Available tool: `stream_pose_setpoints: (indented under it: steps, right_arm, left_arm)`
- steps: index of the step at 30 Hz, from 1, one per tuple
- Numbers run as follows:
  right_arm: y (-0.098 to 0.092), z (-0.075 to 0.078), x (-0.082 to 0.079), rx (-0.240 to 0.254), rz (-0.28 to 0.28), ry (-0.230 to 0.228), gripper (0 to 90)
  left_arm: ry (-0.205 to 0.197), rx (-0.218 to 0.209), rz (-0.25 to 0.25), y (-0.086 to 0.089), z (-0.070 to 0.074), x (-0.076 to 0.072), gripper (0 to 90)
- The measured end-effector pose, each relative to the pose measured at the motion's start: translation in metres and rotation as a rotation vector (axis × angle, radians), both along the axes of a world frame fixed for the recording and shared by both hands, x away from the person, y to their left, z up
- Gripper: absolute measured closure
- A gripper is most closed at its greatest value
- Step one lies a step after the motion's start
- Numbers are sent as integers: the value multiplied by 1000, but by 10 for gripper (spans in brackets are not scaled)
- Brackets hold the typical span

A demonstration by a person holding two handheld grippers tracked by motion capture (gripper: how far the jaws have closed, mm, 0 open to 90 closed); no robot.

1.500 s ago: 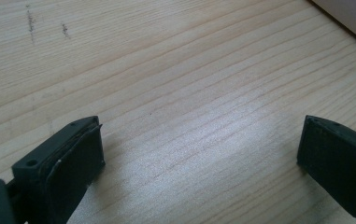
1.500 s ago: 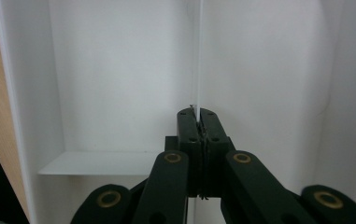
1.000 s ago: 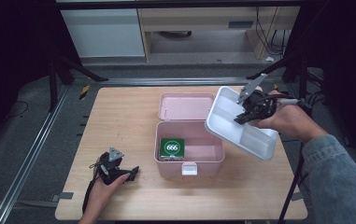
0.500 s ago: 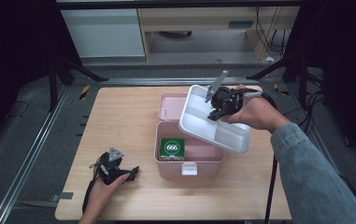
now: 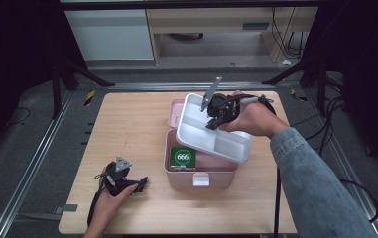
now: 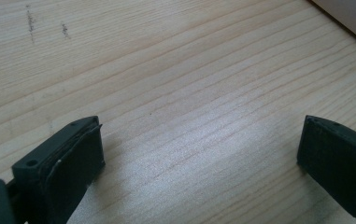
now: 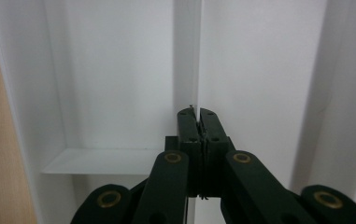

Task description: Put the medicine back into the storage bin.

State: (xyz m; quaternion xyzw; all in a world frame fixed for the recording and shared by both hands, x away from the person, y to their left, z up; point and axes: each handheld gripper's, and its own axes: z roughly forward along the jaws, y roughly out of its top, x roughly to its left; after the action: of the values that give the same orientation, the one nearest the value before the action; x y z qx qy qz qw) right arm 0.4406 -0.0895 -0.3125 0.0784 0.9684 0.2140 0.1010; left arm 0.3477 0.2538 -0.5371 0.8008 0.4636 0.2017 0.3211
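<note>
- Wooden table point(image 5: 127, 124) with a pale grain runs under everything, bare along its left half.
- Left gripper point(image 5: 137, 184), black with a small grey three-cornered plate on top, lies on the table near the front left corner, held in the person's left hand point(image 5: 108, 201); its cable loops down beside the wrist.
- From the left gripper view its two black jaws are spread wide apart, with nothing but bare wood point(image 6: 189, 93) between them, and a pale pink edge point(image 6: 353, 18) cuts across the upper right corner.
- Pink plastic storage box point(image 5: 199, 171) sits open near the middle of the table, its white latch facing the front edge.
- Green square packet marked "666" point(image 5: 183, 157) lies inside the pink box, towards its left side.
- White plastic divided tray point(image 5: 211, 134) is lifted above the box, tilted, covering the box's rear and right part; it looks clear of the rim, though I cannot be sure it touches nowhere.
- Right gripper point(image 5: 211, 124), black, is held in the person's right hand point(image 5: 251, 116) over the tray, a blue denim sleeve point(image 5: 315, 183) reaching in from the lower right.
- From the right gripper view its jaws are pressed together on a thin white divider wall point(image 7: 199, 56) of the tray, pinching it between the pads, with white compartments on either side.
</note>
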Motion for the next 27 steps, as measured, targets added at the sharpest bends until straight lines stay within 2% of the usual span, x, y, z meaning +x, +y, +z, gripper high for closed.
stream_pose_setpoints:
  steps: [8,27]
  right_arm:
    - [12,-5,-1,-5,29,12,900]
    - [24,-22,-8,-28,63,36,900]
  left_arm:
    - [0,0,0,0,0,0,0]
    - [1,0,0,0,0,0,0]
